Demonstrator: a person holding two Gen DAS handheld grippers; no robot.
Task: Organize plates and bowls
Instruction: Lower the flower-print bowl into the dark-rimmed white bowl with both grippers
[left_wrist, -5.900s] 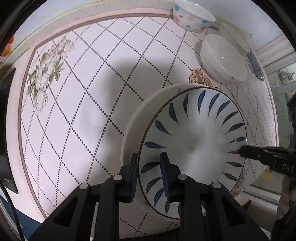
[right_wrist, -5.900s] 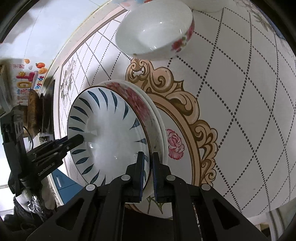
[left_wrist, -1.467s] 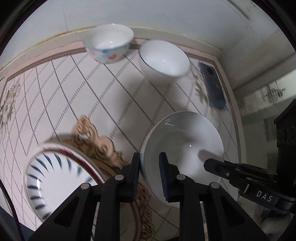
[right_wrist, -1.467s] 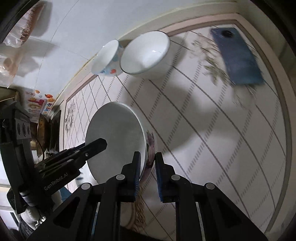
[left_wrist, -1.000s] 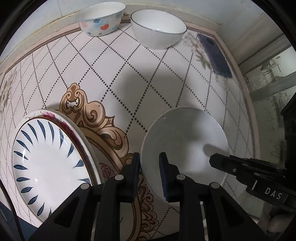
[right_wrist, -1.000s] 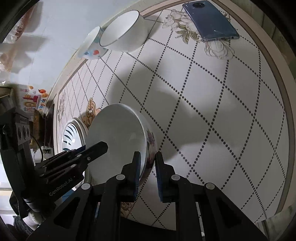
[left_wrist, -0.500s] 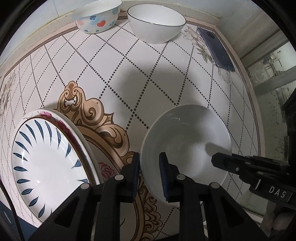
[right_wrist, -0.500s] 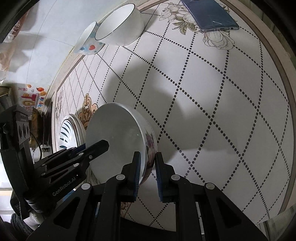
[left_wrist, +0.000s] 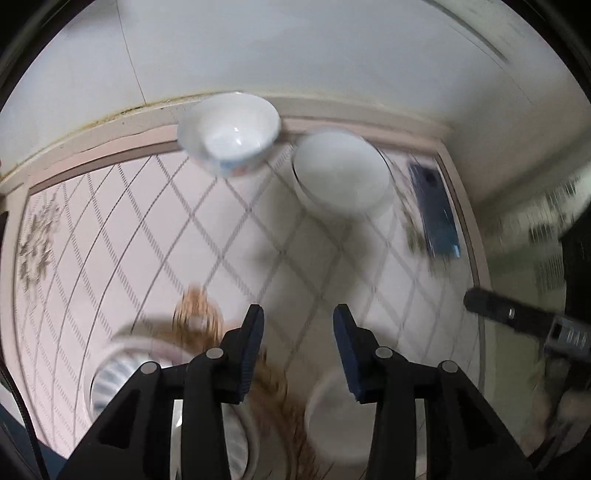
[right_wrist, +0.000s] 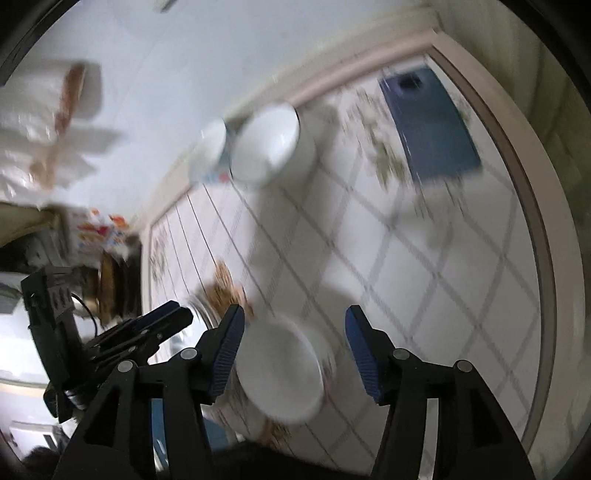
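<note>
Both views are motion-blurred. My left gripper (left_wrist: 297, 343) is open and empty above the tabletop. My right gripper (right_wrist: 292, 352) is open and empty, raised above the white floral bowl (right_wrist: 280, 373), which sits on the table; it also shows in the left wrist view (left_wrist: 332, 417). The stacked plates with the blue leaf pattern (left_wrist: 118, 376) lie at lower left. At the back, by the wall, stand a bowl with coloured spots (left_wrist: 229, 138) and a plain white bowl (left_wrist: 341, 175); both also show in the right wrist view, spotted bowl (right_wrist: 208, 151), white bowl (right_wrist: 267, 142).
A blue phone (left_wrist: 436, 210) lies near the table's right edge, also in the right wrist view (right_wrist: 428, 125). The tabletop (left_wrist: 147, 236) has a diamond pattern and a gold ornament (left_wrist: 195, 306). A wall runs along the back. Clutter stands at the left (right_wrist: 103, 258).
Both grippers have opened and let go of the white floral bowl, which now rests on the table. Both have lifted and pulled back, tilting up toward the back wall.
</note>
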